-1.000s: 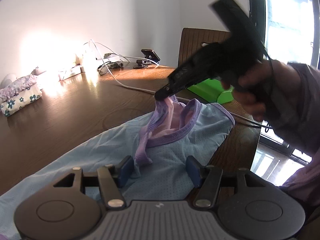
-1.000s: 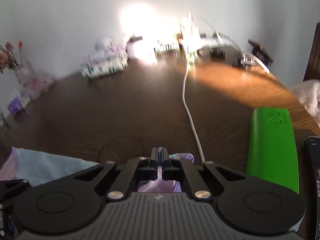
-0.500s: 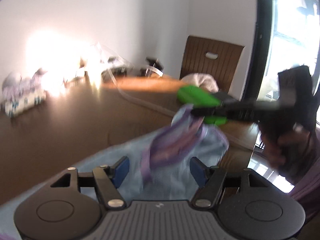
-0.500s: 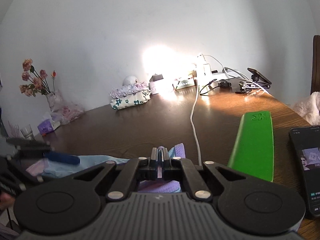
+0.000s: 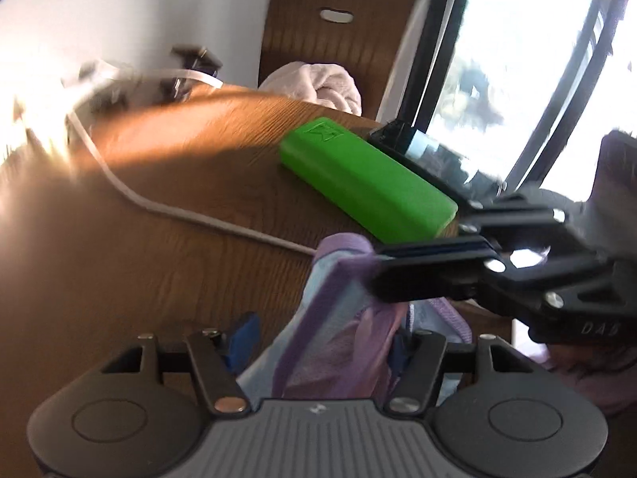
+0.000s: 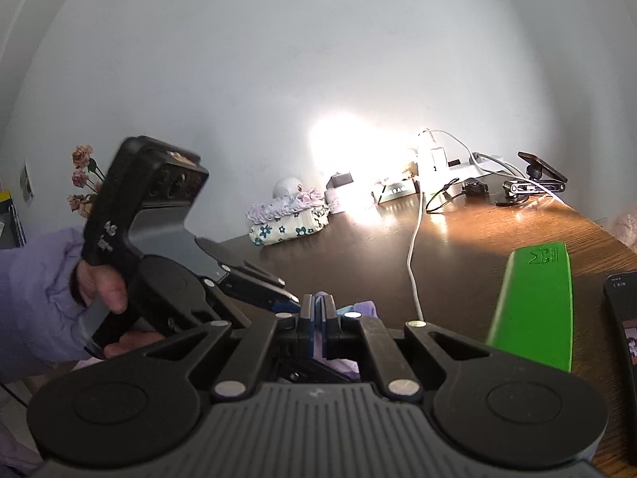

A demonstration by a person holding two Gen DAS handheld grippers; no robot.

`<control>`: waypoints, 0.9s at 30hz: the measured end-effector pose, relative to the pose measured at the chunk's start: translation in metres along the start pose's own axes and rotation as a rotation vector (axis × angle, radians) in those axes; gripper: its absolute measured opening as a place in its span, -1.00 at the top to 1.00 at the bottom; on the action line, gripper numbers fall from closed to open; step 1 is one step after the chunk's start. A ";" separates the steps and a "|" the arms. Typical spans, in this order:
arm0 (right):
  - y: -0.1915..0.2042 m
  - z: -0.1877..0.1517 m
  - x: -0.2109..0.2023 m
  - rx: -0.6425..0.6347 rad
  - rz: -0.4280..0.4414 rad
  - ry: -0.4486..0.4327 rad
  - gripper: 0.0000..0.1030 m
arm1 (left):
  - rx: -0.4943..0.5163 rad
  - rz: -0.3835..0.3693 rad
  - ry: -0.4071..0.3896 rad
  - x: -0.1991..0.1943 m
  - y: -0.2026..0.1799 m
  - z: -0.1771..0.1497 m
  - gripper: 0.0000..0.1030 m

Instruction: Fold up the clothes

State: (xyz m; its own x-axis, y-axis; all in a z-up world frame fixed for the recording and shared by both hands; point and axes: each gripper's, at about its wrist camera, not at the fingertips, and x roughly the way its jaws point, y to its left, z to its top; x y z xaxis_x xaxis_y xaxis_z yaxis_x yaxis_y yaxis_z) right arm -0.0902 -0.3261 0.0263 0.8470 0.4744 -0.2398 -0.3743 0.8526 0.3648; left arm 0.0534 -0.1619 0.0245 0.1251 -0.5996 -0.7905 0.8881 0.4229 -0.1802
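Observation:
A light blue garment (image 5: pixel 338 318) with purple trim hangs bunched above the brown table (image 5: pixel 119 259). My right gripper (image 5: pixel 378 267) reaches in from the right and is shut on the purple trim at the top of the bunch. Its own view shows a thin strip of fabric (image 6: pixel 364 308) pinched between the closed fingers of the right gripper (image 6: pixel 318 306). The left gripper (image 5: pixel 323 338) is open, and the cloth hangs between its blue pads (image 5: pixel 245 334). A hand holds the left gripper (image 6: pixel 284 292) just left of the right one's tip.
A green case (image 5: pixel 366 183) and a dark phone (image 5: pixel 430 155) lie on the table's right side. A white cable (image 5: pixel 159 207) runs towards chargers at the back wall. A floral pouch (image 6: pixel 286 223) sits at the back. A chair (image 5: pixel 334 24) holds pink cloth.
The left gripper has swung right and closed in on the raised trim, so the cloth now hangs between its fingers. The right gripper has tilted upward, still shut on the garment.

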 end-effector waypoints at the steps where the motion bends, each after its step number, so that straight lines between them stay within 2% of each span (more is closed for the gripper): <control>1: -0.003 0.000 0.000 0.012 0.006 -0.003 0.95 | -0.020 -0.022 -0.017 -0.002 0.004 -0.002 -0.11; 3: -0.007 -0.001 0.000 0.029 0.013 -0.008 0.94 | -0.051 -0.054 -0.031 -0.002 0.009 -0.004 0.35; 4: -0.008 -0.001 0.000 0.034 0.011 -0.011 0.93 | -0.066 -0.065 -0.032 -0.001 0.011 -0.005 0.45; 6: -0.010 0.000 -0.003 0.035 -0.017 -0.013 0.85 | -0.094 -0.017 -0.051 0.001 0.010 -0.005 0.79; 7: -0.010 0.000 -0.004 0.035 -0.032 -0.014 0.73 | -0.113 0.016 -0.061 0.001 0.011 -0.007 0.84; 8: -0.011 0.000 -0.004 0.035 -0.044 -0.009 0.54 | -0.121 0.064 -0.072 0.000 0.008 -0.009 0.85; 9: -0.011 0.000 -0.002 0.031 -0.048 0.016 0.51 | -0.128 0.114 -0.084 -0.002 0.005 -0.011 0.85; 12: -0.011 -0.003 0.006 0.020 -0.060 0.092 0.62 | -0.068 0.295 -0.117 -0.002 -0.015 -0.016 0.82; 14: -0.011 -0.005 0.012 0.012 -0.070 0.144 0.76 | -0.008 0.359 -0.132 0.001 -0.027 -0.017 0.74; 15: -0.011 -0.008 0.019 0.009 -0.085 0.176 0.77 | 0.021 0.389 -0.140 0.002 -0.033 -0.017 0.74; 18: -0.009 -0.014 0.036 0.001 -0.122 0.252 0.78 | 0.044 0.408 -0.161 0.002 -0.039 -0.014 0.73; 21: -0.007 -0.014 0.035 0.018 -0.138 0.265 0.78 | 0.063 0.428 -0.182 0.001 -0.042 -0.012 0.74; 24: -0.012 -0.003 0.033 0.059 -0.146 0.244 0.74 | 0.189 0.518 -0.189 0.003 -0.061 -0.017 0.77; 27: -0.016 0.008 0.030 0.100 -0.155 0.224 0.73 | 0.305 0.571 -0.174 0.008 -0.080 -0.030 0.77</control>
State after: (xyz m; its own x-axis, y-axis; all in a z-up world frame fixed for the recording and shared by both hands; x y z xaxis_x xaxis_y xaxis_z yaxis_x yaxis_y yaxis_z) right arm -0.0561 -0.3273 0.0204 0.7826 0.3862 -0.4882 -0.1982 0.8981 0.3927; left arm -0.0297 -0.1806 0.0148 0.6596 -0.4503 -0.6018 0.7432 0.5105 0.4325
